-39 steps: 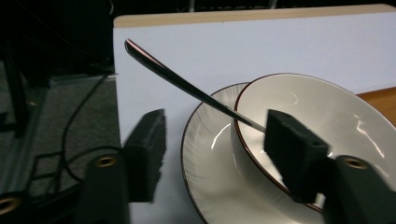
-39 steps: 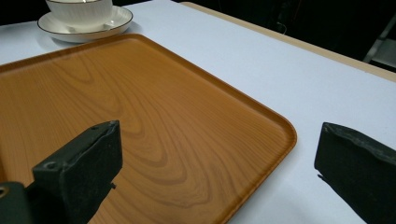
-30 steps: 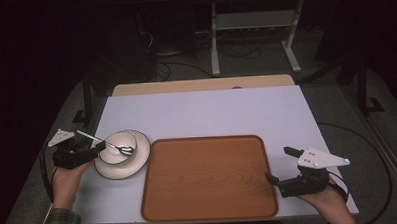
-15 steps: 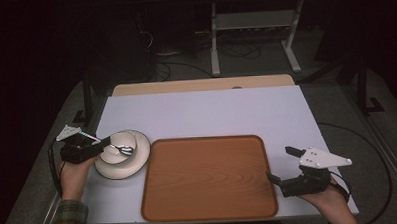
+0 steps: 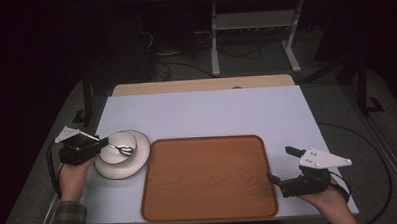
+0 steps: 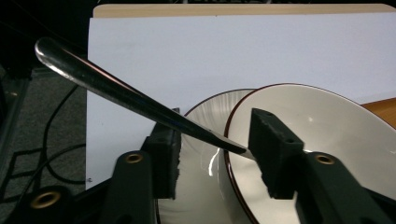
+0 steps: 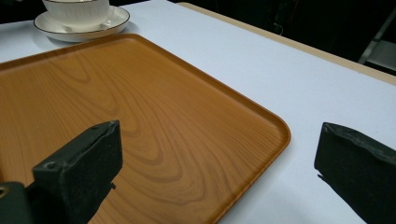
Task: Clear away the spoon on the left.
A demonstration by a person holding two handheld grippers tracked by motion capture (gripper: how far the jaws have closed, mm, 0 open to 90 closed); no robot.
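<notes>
A white bowl (image 5: 115, 154) with a dark rim sits on a matching saucer (image 5: 133, 165) at the table's left. A metal spoon (image 5: 124, 149) rests in the bowl, its handle (image 6: 116, 91) slanting up and out to the left. My left gripper (image 5: 101, 144) is at the bowl's left rim and open, jaws on either side of the handle (image 6: 212, 135). A bare wooden tray (image 5: 209, 176) lies at the front centre. My right gripper (image 5: 282, 164) hovers open at the tray's right edge (image 7: 219, 135), holding nothing.
A white mat (image 5: 211, 111) covers the table, with a wooden strip (image 5: 200, 85) along the far edge. Behind the table are a metal stand (image 5: 254, 35) and cables on the dark floor. The bowl (image 7: 77, 9) and saucer (image 7: 112, 21) appear far off in the right gripper view.
My left gripper has edged slightly forward beside the bowl, with the spoon handle still between its jaws. The right gripper has barely shifted.
</notes>
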